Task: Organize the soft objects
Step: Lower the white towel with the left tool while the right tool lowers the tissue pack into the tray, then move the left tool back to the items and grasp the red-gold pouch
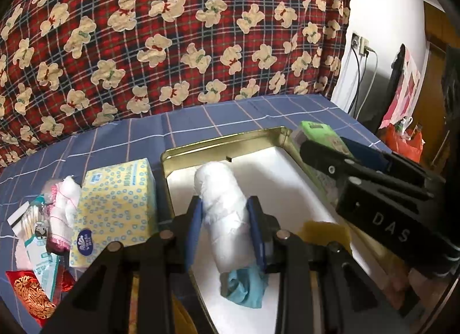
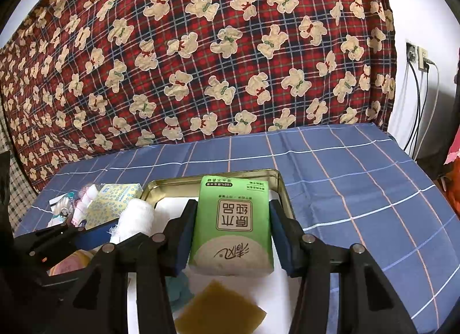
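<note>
The white roll (image 1: 222,216) is clamped in the left claw (image 1: 227,236) and the green tissue pack (image 2: 231,227) in the right claw (image 2: 230,236), both over the gold tin (image 1: 218,139). Bare white floor is seen inside the tin's rim. A teal cloth (image 1: 245,290) below the roll is partly hidden.

Two tissue packs — green (image 2: 231,224), yellow (image 1: 115,207) — one gauze roll (image 1: 222,219), one tin (image 1: 221,139).

The right tool (image 2: 230,227) clamps a green tissue pack (image 2: 231,224) above the gold tin (image 2: 283,190).
</note>
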